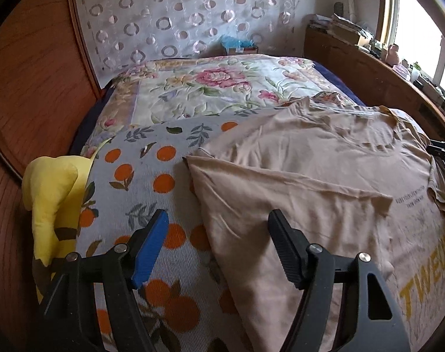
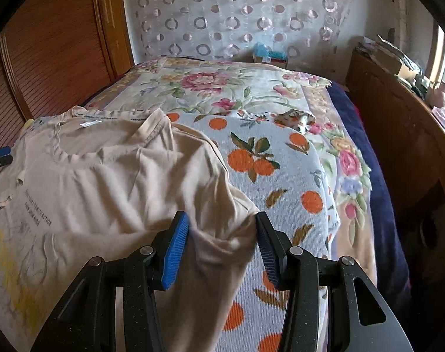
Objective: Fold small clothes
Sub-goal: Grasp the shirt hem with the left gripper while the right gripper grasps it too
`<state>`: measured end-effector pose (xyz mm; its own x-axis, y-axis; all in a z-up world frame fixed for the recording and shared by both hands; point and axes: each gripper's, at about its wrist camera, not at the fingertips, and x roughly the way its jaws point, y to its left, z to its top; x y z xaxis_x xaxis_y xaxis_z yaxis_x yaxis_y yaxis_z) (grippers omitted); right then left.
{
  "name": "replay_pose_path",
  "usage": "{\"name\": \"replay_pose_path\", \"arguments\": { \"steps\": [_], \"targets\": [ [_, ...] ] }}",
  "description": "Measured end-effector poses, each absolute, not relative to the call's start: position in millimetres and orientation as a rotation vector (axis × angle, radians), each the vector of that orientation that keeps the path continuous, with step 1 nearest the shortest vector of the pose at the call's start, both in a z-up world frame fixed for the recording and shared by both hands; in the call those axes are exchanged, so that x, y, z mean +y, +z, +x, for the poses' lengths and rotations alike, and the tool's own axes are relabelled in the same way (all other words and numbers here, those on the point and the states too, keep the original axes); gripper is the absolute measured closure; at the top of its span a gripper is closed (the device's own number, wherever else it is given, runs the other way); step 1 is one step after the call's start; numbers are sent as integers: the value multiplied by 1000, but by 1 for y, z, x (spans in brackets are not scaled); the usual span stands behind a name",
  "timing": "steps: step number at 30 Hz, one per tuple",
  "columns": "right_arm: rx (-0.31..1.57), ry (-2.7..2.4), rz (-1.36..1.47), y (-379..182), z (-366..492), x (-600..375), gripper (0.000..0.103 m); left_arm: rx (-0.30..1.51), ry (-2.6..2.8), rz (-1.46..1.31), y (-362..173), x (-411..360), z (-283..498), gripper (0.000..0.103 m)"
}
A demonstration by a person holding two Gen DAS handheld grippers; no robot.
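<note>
A beige T-shirt (image 1: 310, 176) lies face up on the orange-print blanket (image 1: 152, 182), its neckline toward the floral quilt (image 1: 210, 88) beyond and one side already turned in over the chest. It looks thin, light and limp, so it should sag from any single grip; I would pinch it at a hem or seam rather than mid-panel. The left gripper (image 1: 216, 246) hovers above the shirt's folded edge, jaws wide and empty. The right gripper (image 2: 222, 249) has its jaws spread with a bunched sleeve (image 2: 219, 234) of the shirt between them; whether the pads touch cloth I cannot tell. The blanket shows bare on both sides of the shirt, with a yellow plush toy (image 1: 52, 193) at its left edge.
</note>
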<state>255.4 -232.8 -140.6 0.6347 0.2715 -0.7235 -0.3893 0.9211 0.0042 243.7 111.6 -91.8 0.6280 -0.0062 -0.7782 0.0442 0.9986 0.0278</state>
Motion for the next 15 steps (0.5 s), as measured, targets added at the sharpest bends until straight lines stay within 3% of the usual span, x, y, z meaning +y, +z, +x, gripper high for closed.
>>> {"name": "replay_pose_path", "arguments": {
  "steps": [15],
  "targets": [
    [795,375,-161,-143,258,-237,52,924,-104,9,-94,117,293,38]
  ]
}}
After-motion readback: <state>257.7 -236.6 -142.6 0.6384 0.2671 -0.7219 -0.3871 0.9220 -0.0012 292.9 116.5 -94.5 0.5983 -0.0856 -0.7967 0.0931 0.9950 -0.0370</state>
